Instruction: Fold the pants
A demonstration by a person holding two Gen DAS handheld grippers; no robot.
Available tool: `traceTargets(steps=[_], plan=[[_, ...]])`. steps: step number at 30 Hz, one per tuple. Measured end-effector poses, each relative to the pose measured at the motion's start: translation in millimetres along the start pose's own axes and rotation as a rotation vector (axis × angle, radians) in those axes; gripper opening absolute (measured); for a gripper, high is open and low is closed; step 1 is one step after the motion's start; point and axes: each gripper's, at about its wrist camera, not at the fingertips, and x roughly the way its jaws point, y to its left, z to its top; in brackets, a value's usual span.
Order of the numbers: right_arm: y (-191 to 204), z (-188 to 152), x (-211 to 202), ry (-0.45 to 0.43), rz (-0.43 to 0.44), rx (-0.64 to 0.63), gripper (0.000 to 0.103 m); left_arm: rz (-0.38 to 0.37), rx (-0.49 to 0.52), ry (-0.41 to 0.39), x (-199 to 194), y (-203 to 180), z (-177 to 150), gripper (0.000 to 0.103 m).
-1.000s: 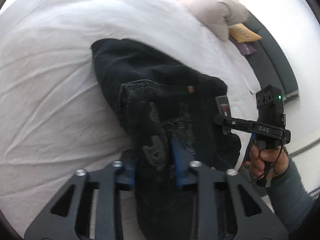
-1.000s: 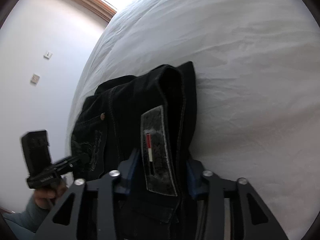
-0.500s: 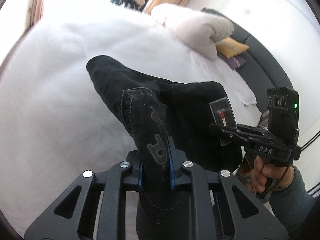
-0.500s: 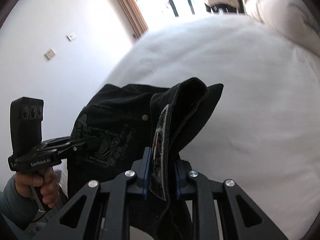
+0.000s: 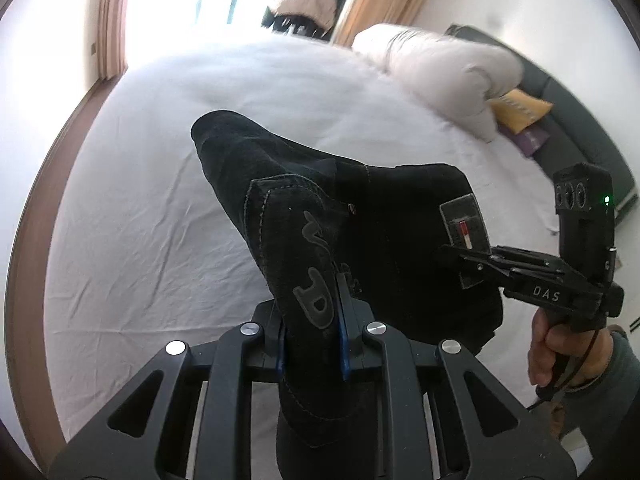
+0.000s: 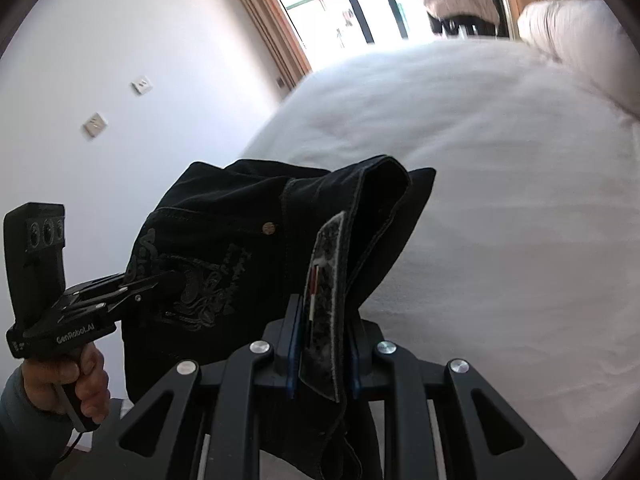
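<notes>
Black denim pants [image 5: 360, 232] hang lifted above the white bed [image 5: 160, 240]. My left gripper [image 5: 312, 320] is shut on the waistband end with the grey printed lettering. My right gripper [image 6: 322, 336] is shut on the waistband at the grey patch with the red stripe [image 6: 326, 280]. The pants also show in the right wrist view [image 6: 224, 256], stretched between both grippers. In the left wrist view the right gripper [image 5: 460, 256] grips the patch at the right. In the right wrist view the left gripper [image 6: 160, 284] grips the printed pocket at the left.
White pillows [image 5: 448, 68] lie at the head of the bed, with a yellow cushion [image 5: 520, 108] and a dark headboard [image 5: 580, 128] beyond. A window with curtains [image 6: 360, 4] stands behind the bed. A white wall with sockets [image 6: 96, 124] is on the left.
Both grippers closed on the waistband and raised the pants off the bed. The views tilted up, so the window and pillows now show.
</notes>
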Motion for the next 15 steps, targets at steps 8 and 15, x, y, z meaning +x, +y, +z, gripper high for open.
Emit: traceTargets(steps=[8, 15], plan=[[-69.1, -25.9, 45.9, 0.034, -0.006, 0.189, 0.069, 0.043, -0.118, 0.051, 55.3, 58.2, -26.1, 0.052], [-65.0, -48.9, -15.3, -0.059, -0.038, 0.202, 0.076, 0.168, -0.067, -0.110, -9.9, 24.5, -40.8, 0.064]])
